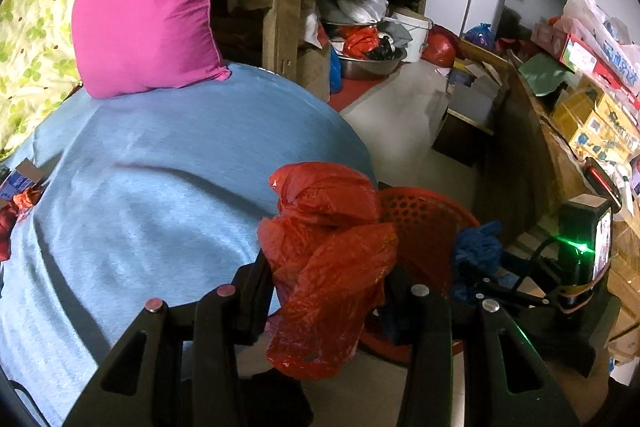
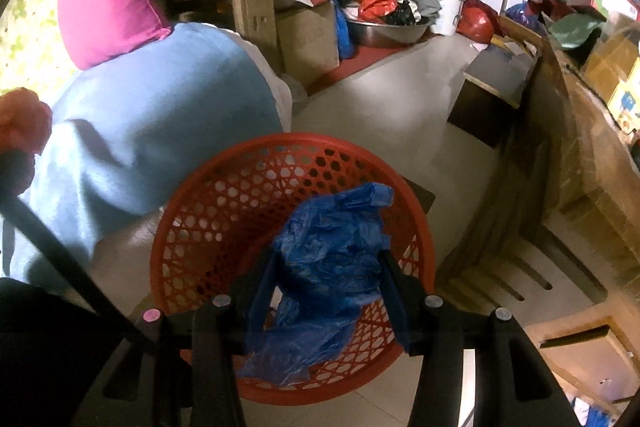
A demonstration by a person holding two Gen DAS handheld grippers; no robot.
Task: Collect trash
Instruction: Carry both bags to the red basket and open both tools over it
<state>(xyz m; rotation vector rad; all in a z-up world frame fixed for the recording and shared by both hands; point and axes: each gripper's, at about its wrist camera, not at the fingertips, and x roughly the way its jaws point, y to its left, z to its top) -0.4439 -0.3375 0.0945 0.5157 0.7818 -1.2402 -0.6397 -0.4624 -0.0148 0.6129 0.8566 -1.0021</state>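
Note:
My left gripper [image 1: 328, 267] is shut on a crumpled red plastic bag [image 1: 328, 251] and holds it over the edge of the blue bed cover, just left of the red mesh basket [image 1: 424, 223]. My right gripper [image 2: 328, 259] is shut on a crumpled blue plastic bag [image 2: 332, 259] and holds it above the open red mesh basket [image 2: 224, 199] that stands on the floor. The blue bag also shows in the left wrist view [image 1: 476, 247]. The red bag shows blurred at the left edge of the right wrist view [image 2: 24, 123].
A bed with a blue cover [image 1: 140, 187] and a magenta pillow [image 1: 144, 11] lies on the left. More scraps [image 1: 20, 199] lie at its left edge. A cluttered wooden shelf [image 1: 288, 7], a metal basin [image 1: 372, 63] and a wooden counter [image 1: 532, 131] surround the pale floor [image 1: 404, 115].

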